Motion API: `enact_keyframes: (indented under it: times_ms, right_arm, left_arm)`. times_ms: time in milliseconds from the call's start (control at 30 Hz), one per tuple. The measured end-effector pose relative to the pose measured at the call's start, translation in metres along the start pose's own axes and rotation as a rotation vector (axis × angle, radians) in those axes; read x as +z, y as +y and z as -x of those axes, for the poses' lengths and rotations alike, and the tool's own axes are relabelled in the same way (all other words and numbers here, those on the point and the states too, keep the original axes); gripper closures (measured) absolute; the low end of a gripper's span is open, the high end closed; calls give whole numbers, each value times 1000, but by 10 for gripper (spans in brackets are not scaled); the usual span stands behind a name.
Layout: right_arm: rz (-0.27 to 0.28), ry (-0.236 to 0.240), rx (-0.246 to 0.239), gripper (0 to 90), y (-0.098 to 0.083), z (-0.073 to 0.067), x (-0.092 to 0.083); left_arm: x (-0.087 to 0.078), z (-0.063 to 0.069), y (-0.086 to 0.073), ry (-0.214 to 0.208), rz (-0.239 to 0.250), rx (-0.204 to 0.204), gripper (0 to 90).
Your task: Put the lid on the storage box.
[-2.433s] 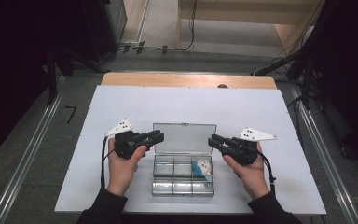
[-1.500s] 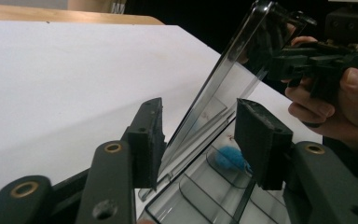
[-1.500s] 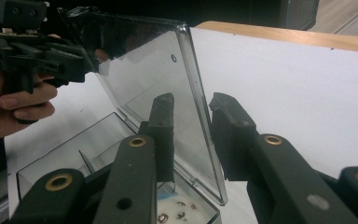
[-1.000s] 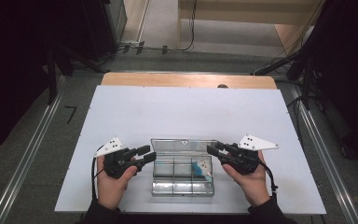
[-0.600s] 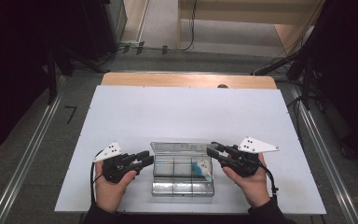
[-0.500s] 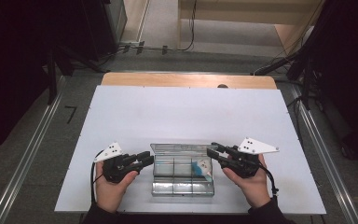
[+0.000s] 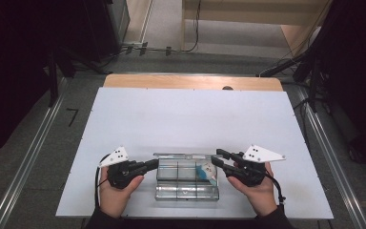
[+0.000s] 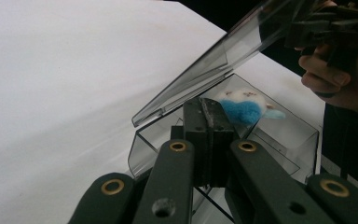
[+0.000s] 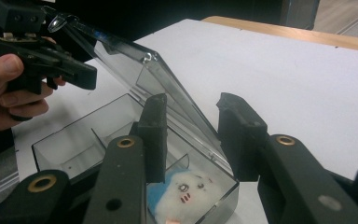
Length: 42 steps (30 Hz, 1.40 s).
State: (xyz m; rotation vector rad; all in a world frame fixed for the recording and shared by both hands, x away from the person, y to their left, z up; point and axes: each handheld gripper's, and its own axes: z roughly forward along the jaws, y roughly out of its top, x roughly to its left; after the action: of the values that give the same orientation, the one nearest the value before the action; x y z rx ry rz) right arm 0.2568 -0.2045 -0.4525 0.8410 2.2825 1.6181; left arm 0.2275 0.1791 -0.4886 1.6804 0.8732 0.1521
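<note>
A clear compartment box (image 7: 187,192) lies near the table's front edge, with a blue and white plush toy (image 7: 205,171) in its right rear cell. Its hinged lid (image 7: 186,156) slopes half open over it. My left gripper (image 7: 153,164) is at the box's left end, jaws just closed together (image 8: 207,121) over the end wall under the lid (image 8: 214,65). I cannot tell if the rim is pinched. My right gripper (image 7: 215,157) has just been opening. Its jaws (image 9: 192,105) stand apart with the lid's edge (image 9: 135,60) between them, above the plush (image 9: 184,191).
The box sits on a white board (image 7: 186,114) with a wooden strip (image 7: 190,82) along its far edge. Grey floor with metal rails (image 7: 28,162) runs on both sides. Cables trail from each gripper toward the person.
The lid has come down from wide open to a half-open slope. Both hands have drawn back toward the front edge, and the left jaws have closed.
</note>
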Motion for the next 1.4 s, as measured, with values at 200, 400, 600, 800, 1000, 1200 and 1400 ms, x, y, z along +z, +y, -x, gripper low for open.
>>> enact_keyframes:
  times_ms: [200, 400, 600, 800, 1000, 1200, 1400]
  right_arm:
    - [-8, 4, -7, 588, -3, -2, -2]
    - [-17, 8, -9, 567, -5, -3, -3]
    - [-21, 23, -1, 532, -8, -1, -6]
    - [-25, 16, 12, 532, -15, 2, -13]
    - [-35, 41, 54, 571, -23, 7, -17]
    - [-69, 80, 97, 737, -28, 9, -15]
    - [-85, 77, 110, 853, -30, 9, -12]
  left_arm:
    - [-1, -1, 0, -7, 8, -7, 894]
    - [1, 0, -1, -14, 0, -9, 894]
    - [1, -1, -1, -19, -5, -6, 893]
    - [2, -1, -1, -23, -8, -10, 892]
    - [2, 0, -2, -23, -6, -14, 892]
    - [2, 0, -2, -25, -7, -13, 892]
    - [2, 1, -2, -29, -5, -14, 892]
